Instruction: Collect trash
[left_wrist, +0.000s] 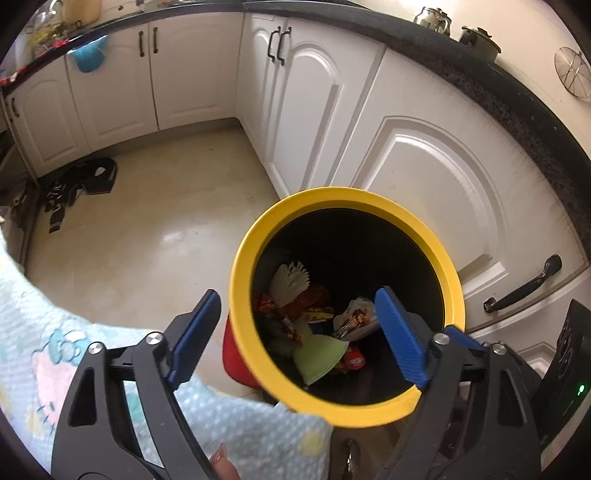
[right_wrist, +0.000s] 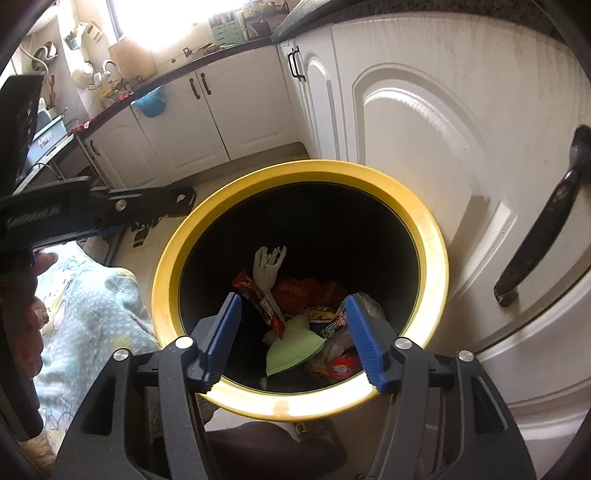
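Trash bin (left_wrist: 243, 295), yellow rim, black inside, stands on the pale kitchen floor (left_wrist: 155, 221) just beside a white cabinet door (left_wrist: 424, 177) with a black handle (left_wrist: 524, 288). Its contents lie heaped at the bottom: a white ridged plastic piece (left_wrist: 290, 278), red and orange snack wrappers (left_wrist: 306, 299), a pale green bowl-shaped piece (left_wrist: 319, 356), a crumpled clear bag with printed wrappers (left_wrist: 354, 319), and a small red-and-white packet (left_wrist: 355, 360). The right wrist view shows the same heap: green piece (right_wrist: 293, 349), a red wrapper (right_wrist: 258, 295) standing on end, and the white plastic piece (right_wrist: 267, 267) upright behind it. Left gripper (left_wrist: 299, 341) hangs over the bin, jaws spread wide, one blue pad (left_wrist: 194, 338) outside the rim and the other over the opening; nothing between them. Right gripper (right_wrist: 291, 341) sits above the bin mouth, jaws likewise apart and empty. A patterned light-blue garment (left_wrist: 44, 332) fills the lower left. A dark countertop (left_wrist: 517, 110) runs above the cabinets, carrying two metal kettles (left_wrist: 432, 20). Dark straps (left_wrist: 79, 188) lie on the floor by the far cabinets.
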